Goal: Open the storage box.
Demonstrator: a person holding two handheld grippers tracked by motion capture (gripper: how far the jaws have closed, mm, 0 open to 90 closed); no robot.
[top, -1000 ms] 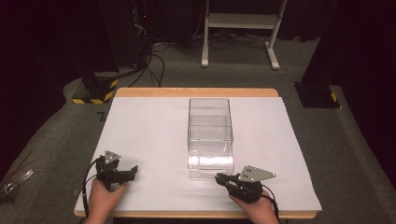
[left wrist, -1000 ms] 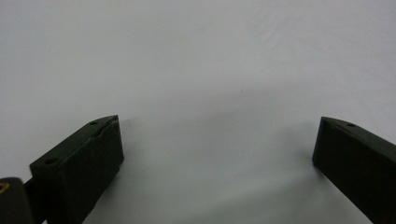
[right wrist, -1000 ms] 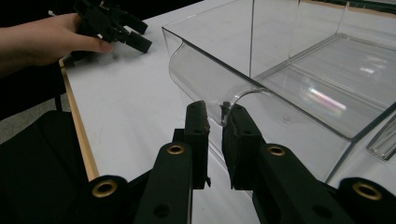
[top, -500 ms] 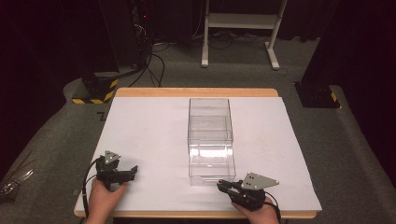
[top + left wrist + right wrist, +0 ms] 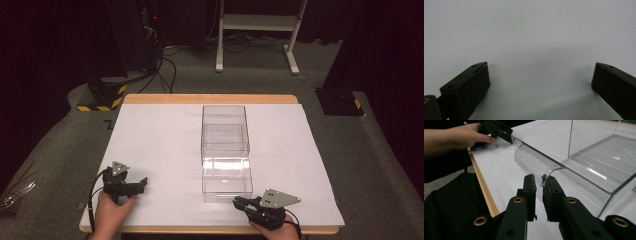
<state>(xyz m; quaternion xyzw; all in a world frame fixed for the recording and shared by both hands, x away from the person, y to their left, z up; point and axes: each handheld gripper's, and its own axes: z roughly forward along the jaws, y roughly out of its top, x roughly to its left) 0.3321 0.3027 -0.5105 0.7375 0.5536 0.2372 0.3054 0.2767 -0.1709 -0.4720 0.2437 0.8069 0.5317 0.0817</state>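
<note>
Bench and its dim surroundings

A white sheet [image 5: 160, 145] covers the wooden bench [image 5: 210, 99]. Beyond it on grey carpet [image 5: 380, 160] stand a white frame [image 5: 257, 22], black cables [image 5: 165, 65] and two black bases with yellow-striped edges [image 5: 100, 97].

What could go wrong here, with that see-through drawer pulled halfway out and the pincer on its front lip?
The right gripper pinches only the thin curved lip of the clear drawer; the smooth plastic could slip out. The drawer already sticks far out of its clear case, so further pulling may bring it right out, or drag the light case along the white sheet. The left gripper rests open, away from the case, so nothing steadies it.
</note>
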